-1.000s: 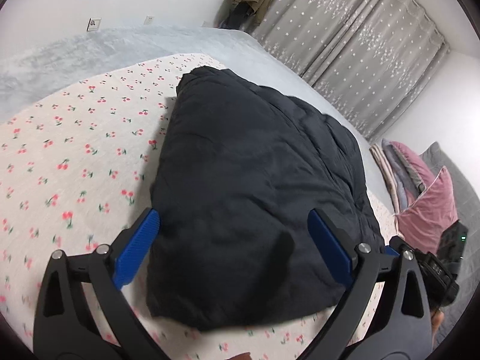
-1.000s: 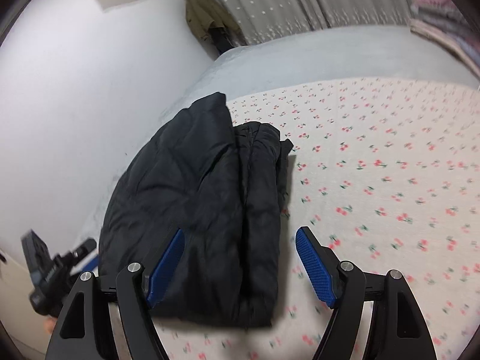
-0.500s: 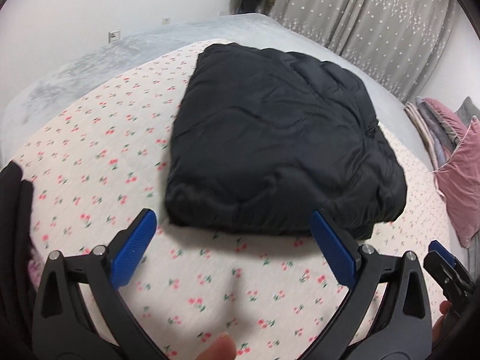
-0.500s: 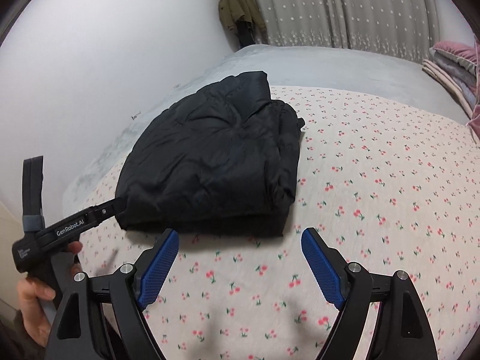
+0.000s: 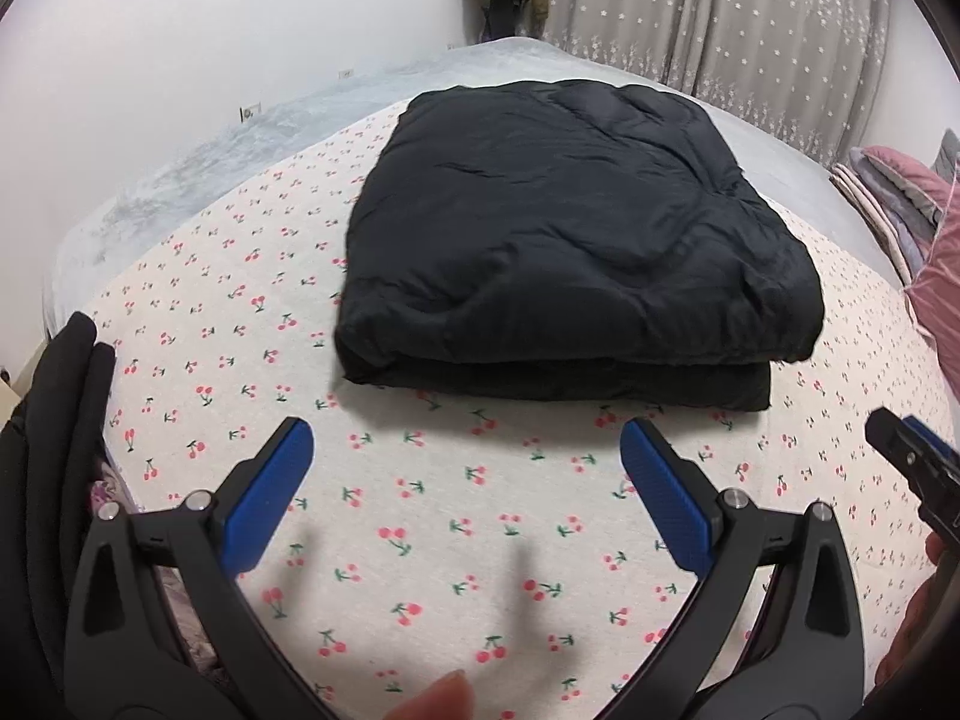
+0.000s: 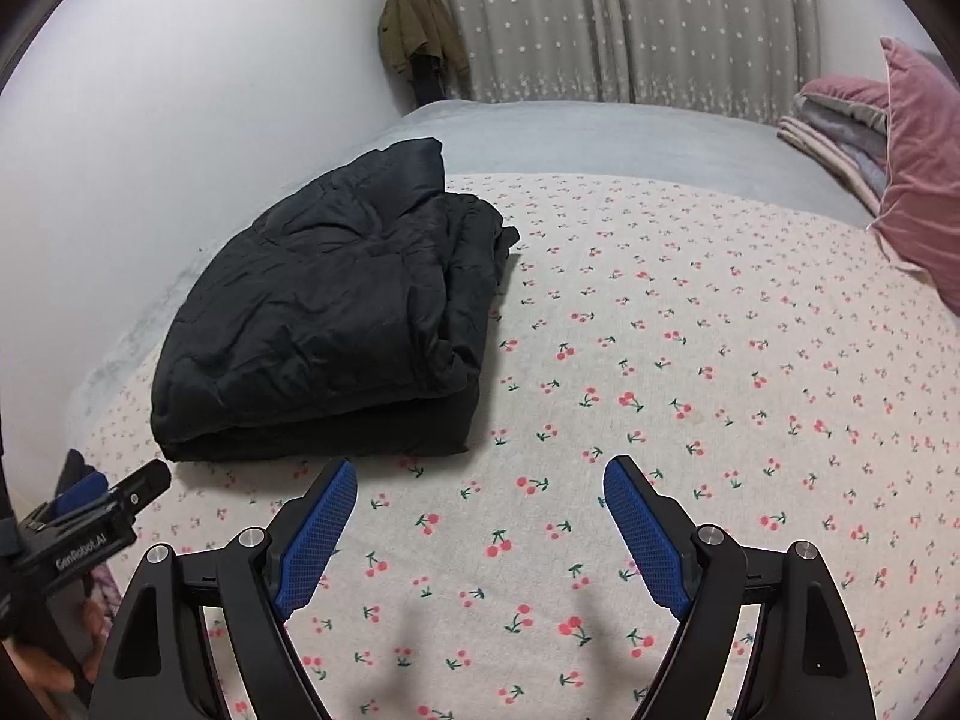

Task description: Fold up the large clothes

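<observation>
A black padded jacket [image 5: 570, 228] lies folded into a thick rectangle on the cherry-print sheet [image 5: 420, 540]. The left wrist view has its folded edge facing me. My left gripper [image 5: 465, 438] hovers open just short of that edge, with only sheet between its blue pads. In the right wrist view the jacket [image 6: 324, 312] sits up and to the left. My right gripper [image 6: 480, 473] is open over bare sheet [image 6: 660, 390], to the right of the jacket's near corner. Neither gripper touches the jacket.
A pink cushion [image 6: 918, 168] and stacked blankets [image 6: 840, 126] lie at the right of the bed. A grey cover [image 6: 600, 138] spreads beyond the sheet. Behind are a white wall, grey curtains [image 6: 630, 18] and a hanging olive coat [image 6: 420, 30]. Dark clothing [image 5: 60, 420] fills the left edge.
Both grippers have drawn back from the jacket towards the near side of the bed. A second ago their fingers straddled it; now only sheet lies between them. The jacket has stayed put.
</observation>
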`<state>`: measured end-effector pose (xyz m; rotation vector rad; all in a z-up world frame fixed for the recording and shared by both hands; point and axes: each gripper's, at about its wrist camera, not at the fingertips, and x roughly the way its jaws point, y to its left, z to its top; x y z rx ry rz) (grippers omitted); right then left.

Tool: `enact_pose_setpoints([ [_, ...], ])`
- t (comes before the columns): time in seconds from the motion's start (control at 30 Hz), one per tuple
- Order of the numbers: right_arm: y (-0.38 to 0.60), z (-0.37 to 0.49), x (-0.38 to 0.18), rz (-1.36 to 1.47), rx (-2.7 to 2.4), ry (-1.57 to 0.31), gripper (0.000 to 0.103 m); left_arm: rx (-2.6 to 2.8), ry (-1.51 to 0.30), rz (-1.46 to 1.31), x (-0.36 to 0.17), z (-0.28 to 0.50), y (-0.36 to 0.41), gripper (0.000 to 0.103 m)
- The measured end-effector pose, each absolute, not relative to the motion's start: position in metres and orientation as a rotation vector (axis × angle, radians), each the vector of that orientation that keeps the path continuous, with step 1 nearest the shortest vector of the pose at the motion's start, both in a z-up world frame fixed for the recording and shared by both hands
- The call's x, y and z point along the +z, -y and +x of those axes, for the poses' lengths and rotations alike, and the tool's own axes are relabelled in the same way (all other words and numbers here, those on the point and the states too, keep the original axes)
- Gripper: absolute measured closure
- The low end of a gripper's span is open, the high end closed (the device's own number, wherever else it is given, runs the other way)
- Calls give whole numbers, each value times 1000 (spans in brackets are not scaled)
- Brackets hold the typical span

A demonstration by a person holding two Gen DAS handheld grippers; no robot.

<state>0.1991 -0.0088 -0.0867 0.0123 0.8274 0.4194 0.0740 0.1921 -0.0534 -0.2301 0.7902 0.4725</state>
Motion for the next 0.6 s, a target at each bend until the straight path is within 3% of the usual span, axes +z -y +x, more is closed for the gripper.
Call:
enact_pose_setpoints([
  [0.6, -10, 184, -92, -99, 462, -813, 17, 473, -803, -217, -58, 74, -179, 1],
])
